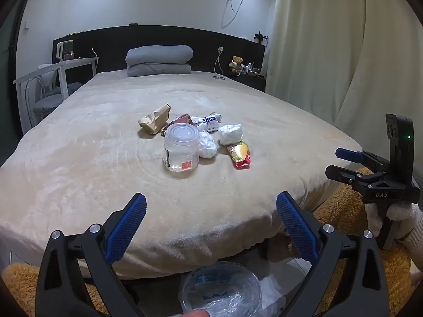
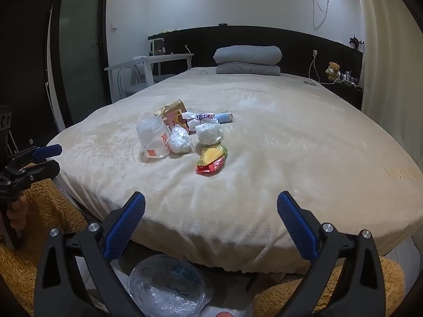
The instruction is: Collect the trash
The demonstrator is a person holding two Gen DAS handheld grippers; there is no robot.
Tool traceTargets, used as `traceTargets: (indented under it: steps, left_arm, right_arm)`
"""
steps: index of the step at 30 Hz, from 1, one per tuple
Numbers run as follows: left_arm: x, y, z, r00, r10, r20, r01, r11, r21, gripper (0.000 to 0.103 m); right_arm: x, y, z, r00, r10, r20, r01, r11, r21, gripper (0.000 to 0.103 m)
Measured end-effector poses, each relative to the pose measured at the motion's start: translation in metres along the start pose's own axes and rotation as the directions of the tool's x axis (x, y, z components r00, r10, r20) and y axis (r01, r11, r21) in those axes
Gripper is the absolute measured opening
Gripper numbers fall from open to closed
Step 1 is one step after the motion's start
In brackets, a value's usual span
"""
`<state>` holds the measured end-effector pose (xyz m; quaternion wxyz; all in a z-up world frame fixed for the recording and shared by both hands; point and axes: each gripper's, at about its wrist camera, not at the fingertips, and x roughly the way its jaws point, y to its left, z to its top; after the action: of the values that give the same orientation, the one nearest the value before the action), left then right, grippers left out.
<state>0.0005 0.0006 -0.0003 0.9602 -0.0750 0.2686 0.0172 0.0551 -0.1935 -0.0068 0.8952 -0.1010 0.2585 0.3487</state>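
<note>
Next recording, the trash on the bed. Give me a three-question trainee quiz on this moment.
1. True or false: the left gripper is holding something.
2. Which item lies nearest the bed's foot edge: A) brown paper bag, B) red and yellow wrapper, C) clear plastic jar?
3. What waits on the floor below both grippers?

Key: 1. False; both it and the right gripper are open and empty. 2. B. 3. A bin lined with a clear plastic bag.
</note>
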Motion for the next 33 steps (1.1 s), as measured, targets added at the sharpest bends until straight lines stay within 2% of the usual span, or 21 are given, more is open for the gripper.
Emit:
traceTargets:
  steps: [33]
  left_arm:
    - [0.001,-0.003,-0.004,1.000,0.009,-0.007,-0.008,1.000,0.018,0.097]
  right_arm:
    - [0.004,0.011,-0.003,1.000,-0.002,-0.001,0.002,0.999,-0.045,0.099]
